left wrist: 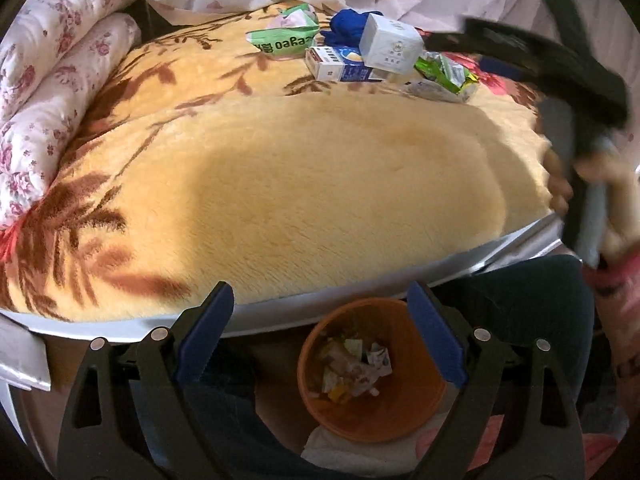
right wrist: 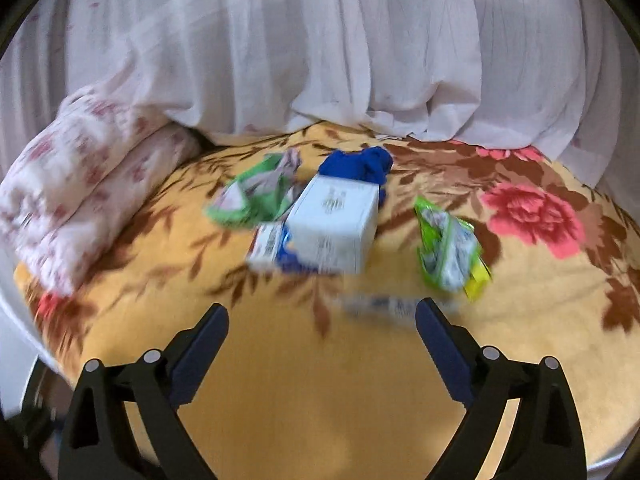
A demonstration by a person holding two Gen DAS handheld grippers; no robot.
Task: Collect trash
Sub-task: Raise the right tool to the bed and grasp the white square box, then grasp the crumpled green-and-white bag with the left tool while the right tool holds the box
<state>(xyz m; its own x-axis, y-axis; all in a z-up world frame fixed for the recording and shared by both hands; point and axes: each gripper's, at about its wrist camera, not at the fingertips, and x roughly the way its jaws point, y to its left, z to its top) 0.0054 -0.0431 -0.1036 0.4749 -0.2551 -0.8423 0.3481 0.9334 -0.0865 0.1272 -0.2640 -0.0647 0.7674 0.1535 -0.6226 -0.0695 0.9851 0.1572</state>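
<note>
Left gripper (left wrist: 320, 336): jaws spread wide, nothing held, above a round orange bin (left wrist: 400, 412) of crumpled scraps. Right gripper (right wrist: 322, 354): jaws fully parted, empty. Upper centre, on the plush yellow blanket (right wrist: 312, 392), well beyond both, are shown a white carton (right wrist: 334, 228) and crinkled green wrappers (right wrist: 448, 248).

A bed (left wrist: 320, 184) under a yellow plush blanket (right wrist: 320, 380) with brown leaves and pink flowers fills the room view. A white curtain (right wrist: 320, 48) hangs at twelve o'clock; a rolled floral quilt (left wrist: 52, 92) lies at nine o'clock.
</note>
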